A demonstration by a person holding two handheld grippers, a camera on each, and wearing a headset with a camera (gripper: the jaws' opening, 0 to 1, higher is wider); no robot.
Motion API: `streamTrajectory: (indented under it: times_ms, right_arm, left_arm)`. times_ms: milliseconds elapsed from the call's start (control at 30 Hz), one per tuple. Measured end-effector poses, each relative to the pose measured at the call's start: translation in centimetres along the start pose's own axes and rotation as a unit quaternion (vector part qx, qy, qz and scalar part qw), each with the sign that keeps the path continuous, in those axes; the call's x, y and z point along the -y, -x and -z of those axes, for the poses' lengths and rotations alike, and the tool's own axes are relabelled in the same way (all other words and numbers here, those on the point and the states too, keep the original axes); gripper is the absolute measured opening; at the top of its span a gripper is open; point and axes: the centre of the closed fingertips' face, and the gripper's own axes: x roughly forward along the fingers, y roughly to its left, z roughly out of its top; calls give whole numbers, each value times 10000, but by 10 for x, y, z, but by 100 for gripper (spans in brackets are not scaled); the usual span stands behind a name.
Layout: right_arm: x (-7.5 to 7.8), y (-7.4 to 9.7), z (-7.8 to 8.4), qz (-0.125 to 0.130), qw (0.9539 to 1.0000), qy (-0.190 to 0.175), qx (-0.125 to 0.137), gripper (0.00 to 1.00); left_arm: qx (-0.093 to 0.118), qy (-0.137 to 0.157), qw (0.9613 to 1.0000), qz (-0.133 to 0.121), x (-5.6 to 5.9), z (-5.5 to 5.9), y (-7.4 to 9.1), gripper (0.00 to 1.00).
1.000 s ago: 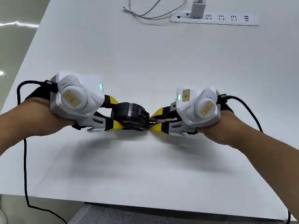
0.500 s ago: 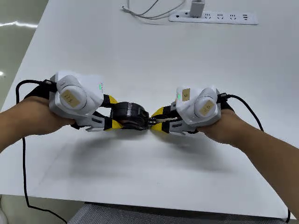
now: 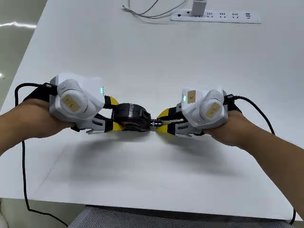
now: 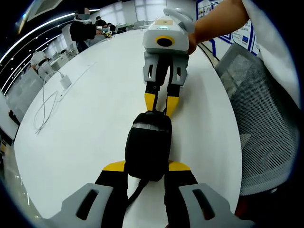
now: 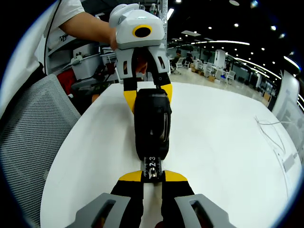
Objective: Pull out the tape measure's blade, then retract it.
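A black tape measure (image 3: 132,117) is held just above the white table (image 3: 152,61), with my left gripper (image 3: 115,114) shut on its case. In the left gripper view the case (image 4: 148,145) stands between the yellow-tipped jaws of my left gripper (image 4: 147,166). My right gripper (image 3: 161,121) is shut on the blade's end (image 3: 153,124), right at the case mouth. The right gripper view shows a short stub of blade (image 5: 152,166) with printed numbers, pinched in my right gripper (image 5: 153,176), and the case (image 5: 152,121) just beyond it.
A white power strip (image 3: 216,16) with a plugged charger and a white cable (image 3: 142,8) lies at the table's far edge. Black cords trail from both grippers. A grey mesh chair (image 4: 266,118) stands by the table's near edge.
My right gripper has edged slightly to the right, and a short bit of blade now shows between the case and its tips. The left gripper holds still.
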Motion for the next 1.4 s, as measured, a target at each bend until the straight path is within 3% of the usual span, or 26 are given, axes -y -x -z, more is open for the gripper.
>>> streamTrajectory:
  times_ms: [1400]
  right_arm:
    - [2, 46, 33, 212, 9992, -116, -304, 9]
  left_arm:
    - [0, 18, 10000, 13, 0, 0, -1, 24]
